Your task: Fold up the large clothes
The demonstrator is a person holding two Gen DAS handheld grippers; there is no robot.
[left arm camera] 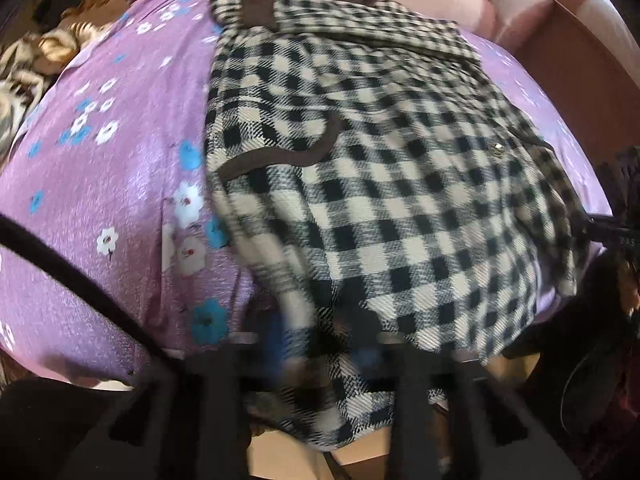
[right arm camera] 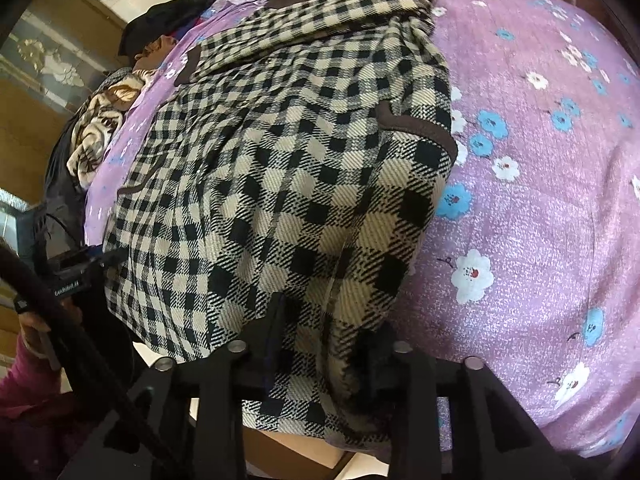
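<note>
A black-and-cream checked coat (right arm camera: 280,160) with brown trim fills the frame's centre, lying on a purple floral bedsheet (right arm camera: 540,200). At the bottom, the right gripper (right arm camera: 320,344) clamps the coat's bunched hem.

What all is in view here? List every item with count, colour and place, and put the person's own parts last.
checked coat: one, black and cream with brown trim, spread on the bed, its near hem hanging over the edge.
bedsheet: one, purple with blue and white flowers, covering the bed under the coat.
pile of clothes: one heap, tan, cream and black, at the far left edge of the bed.
headboard: one, pink, behind the bed.
left gripper: one, black, jaws on the coat's hem, blurred.
right gripper: one, black, jaws around a fold of the hem.
sleeve: one, magenta, lower left of the right wrist view.
</note>
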